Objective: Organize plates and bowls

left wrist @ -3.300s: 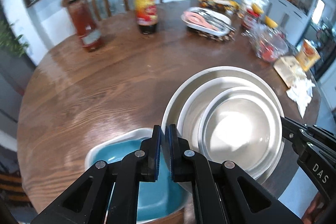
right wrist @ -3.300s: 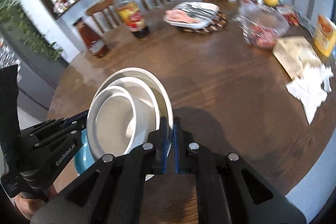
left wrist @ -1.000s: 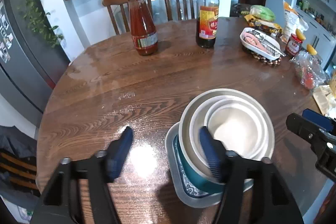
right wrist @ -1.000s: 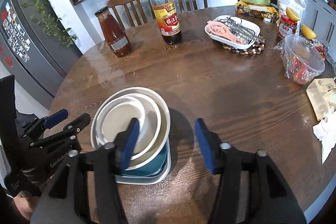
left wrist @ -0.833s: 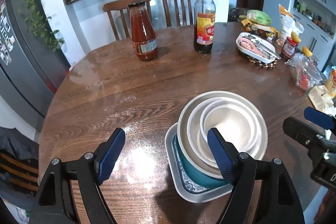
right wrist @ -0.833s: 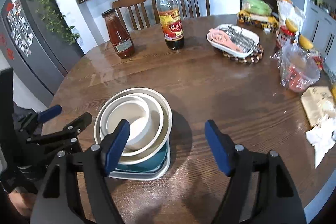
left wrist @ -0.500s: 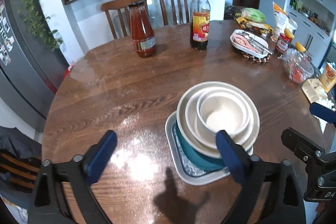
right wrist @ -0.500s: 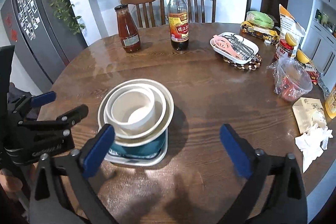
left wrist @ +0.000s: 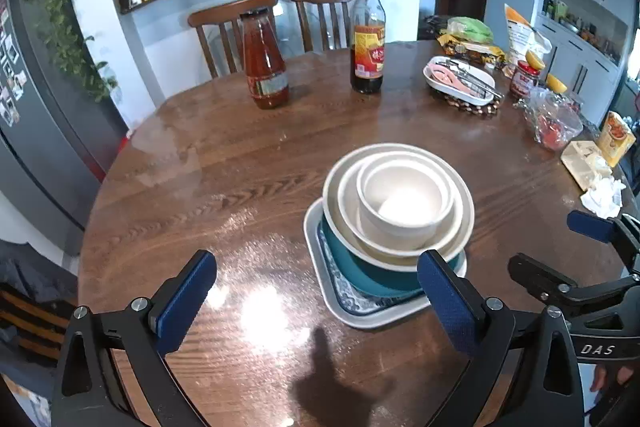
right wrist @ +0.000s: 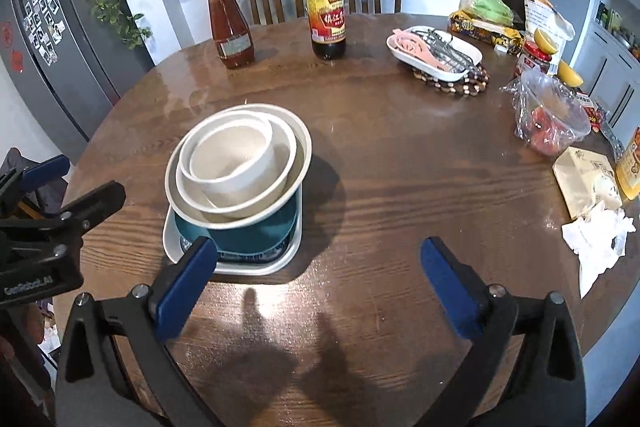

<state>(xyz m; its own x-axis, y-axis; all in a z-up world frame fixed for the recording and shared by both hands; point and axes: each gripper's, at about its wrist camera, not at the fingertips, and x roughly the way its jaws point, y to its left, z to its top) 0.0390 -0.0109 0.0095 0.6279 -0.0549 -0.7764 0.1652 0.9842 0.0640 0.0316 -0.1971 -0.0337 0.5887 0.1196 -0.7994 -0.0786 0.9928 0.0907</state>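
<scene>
The three nested white ceramic bowls (left wrist: 404, 203) now sit in the teal bowl (right wrist: 256, 233) on the white rectangular plate (left wrist: 372, 315), near your edge of the round wooden desk (left wrist: 240, 163). Your left hand-held gripper (left wrist: 316, 301) has just been opening; like the right hand-held gripper (right wrist: 320, 279) it is wide and empty. Stacking looks finished; next, I think, only draw both away without touching the stack.

Glossy, grained wood on the table (left wrist: 248, 187). Smooth matt cream ceramic for the nested bowls (left wrist: 404, 203); glazed teal bowl (right wrist: 256, 231) beneath. Crumpled paper tissue (right wrist: 596, 235).
</scene>
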